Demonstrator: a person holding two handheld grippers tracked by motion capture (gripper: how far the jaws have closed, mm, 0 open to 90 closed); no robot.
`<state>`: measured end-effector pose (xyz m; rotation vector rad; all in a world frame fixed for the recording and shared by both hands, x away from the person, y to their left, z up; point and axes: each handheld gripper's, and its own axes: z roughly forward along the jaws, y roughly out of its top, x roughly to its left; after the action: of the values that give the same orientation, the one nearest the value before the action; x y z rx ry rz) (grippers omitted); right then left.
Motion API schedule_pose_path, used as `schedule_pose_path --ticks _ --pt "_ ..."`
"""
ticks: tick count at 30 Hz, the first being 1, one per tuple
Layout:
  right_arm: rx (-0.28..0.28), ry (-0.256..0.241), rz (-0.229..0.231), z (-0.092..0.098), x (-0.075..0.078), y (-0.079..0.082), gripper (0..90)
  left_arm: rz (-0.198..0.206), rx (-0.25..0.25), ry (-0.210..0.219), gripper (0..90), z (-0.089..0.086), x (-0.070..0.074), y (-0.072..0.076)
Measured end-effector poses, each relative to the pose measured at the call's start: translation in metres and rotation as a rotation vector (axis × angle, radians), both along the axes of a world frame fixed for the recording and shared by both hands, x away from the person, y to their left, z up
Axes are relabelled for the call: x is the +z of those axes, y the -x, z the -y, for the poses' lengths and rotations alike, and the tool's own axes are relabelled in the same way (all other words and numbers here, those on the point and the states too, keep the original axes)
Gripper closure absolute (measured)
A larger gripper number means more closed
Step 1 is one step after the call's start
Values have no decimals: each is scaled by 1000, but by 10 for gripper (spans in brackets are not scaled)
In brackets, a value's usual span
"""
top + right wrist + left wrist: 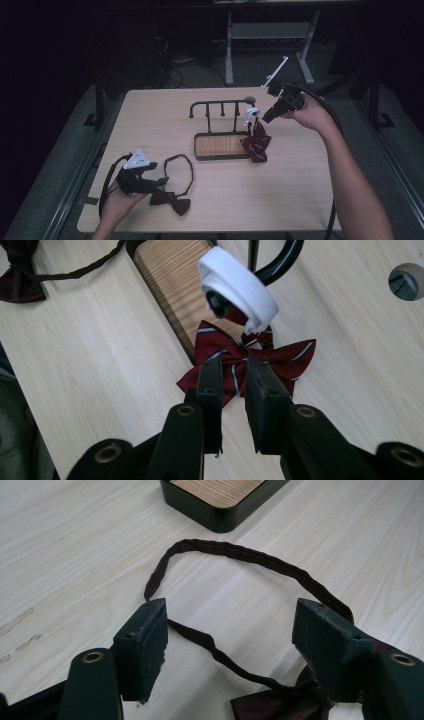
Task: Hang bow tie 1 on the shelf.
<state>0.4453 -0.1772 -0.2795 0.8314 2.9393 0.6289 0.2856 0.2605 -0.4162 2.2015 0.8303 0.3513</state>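
Already hung on rack (220, 103): striped bow tie (240, 360), right gripper (233, 382) pinching it; dark bow tie (171, 199) left, near rack, left gripper (230, 635) agape.

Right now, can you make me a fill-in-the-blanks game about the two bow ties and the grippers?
1. The striped red bow tie hangs by a white band from the black metal ____.
2. The dark brown bow tie lies flat on the wooden ____.
3. The left gripper has its jaws ____ over that tie's thin strap.
4. The right gripper has its jaws nearly closed at the ____ bow tie.

Missing words: rack; table; open; striped red
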Motion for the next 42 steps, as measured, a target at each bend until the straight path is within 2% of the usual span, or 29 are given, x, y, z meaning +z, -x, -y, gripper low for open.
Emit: schedule_pose_path --ticks 27,34,42 --pt "25 -62 5 14 -23 24 645 -2 -3 -5 309 1 -2 0" --pt "23 -95 10 23 -33 33 596 -6 -3 -10 308 2 -2 0" --pt "25 -107 8 25 -45 43 532 -5 -6 -12 308 3 -3 0"
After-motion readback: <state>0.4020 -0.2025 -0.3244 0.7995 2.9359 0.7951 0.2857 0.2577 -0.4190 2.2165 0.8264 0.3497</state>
